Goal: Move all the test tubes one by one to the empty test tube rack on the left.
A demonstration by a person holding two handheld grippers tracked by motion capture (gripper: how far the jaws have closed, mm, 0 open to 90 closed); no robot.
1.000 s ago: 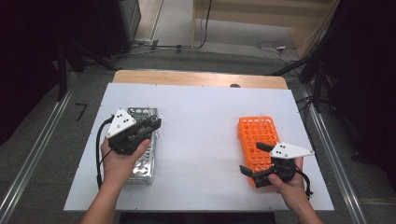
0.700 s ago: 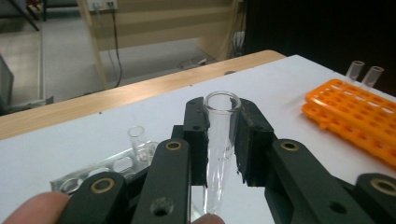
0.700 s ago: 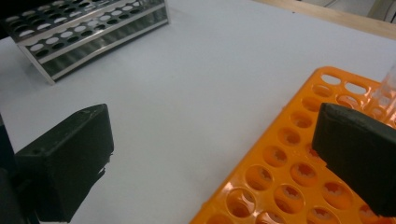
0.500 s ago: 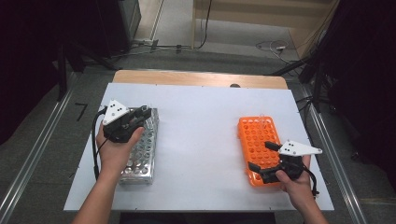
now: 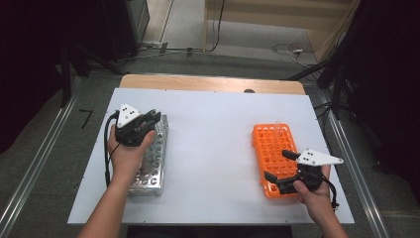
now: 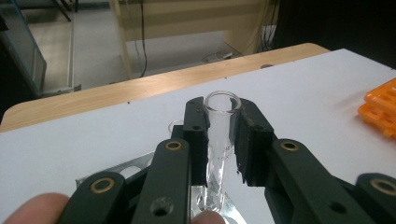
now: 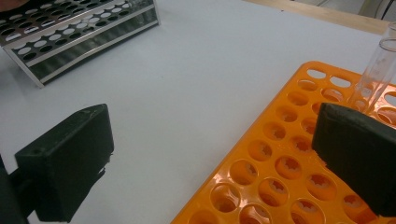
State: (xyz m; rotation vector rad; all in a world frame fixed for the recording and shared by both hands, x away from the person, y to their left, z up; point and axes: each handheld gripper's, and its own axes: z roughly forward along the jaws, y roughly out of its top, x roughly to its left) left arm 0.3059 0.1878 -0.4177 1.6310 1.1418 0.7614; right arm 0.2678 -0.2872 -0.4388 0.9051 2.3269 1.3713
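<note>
From the high view, the left gripper [image 5: 148, 120] sits over the far end of the metal rack [image 5: 148, 163] on the left side of the white table [image 5: 213, 129]; the rack's long side runs away from the person; can't really make out the tube from up here; over on the right the right gripper [image 5: 282, 171] hangs at the near end of the orange rack [image 5: 271, 148], which also lies lengthwise away from the person, with a clear tube or two standing at its far end.

Left gripper view: the jaws are clamped on a clear glass test tube [image 6: 220, 126]; its long axis is pretty much upright, open mouth pointing up and poking just above the jaw tips, lower part going down toward the metal rack [image 6: 135, 163] underneath; another tube rim peeks out just behind the left jaw.

Right gripper view: the jaws are spread wide with nothing between them; one over bare table, the other over the orange rack [image 7: 280, 172]; an upright clear tube [image 7: 378, 74] stands in a hole at the top right; the metal rack [image 7: 70, 37] lies far off at top left.
</note>
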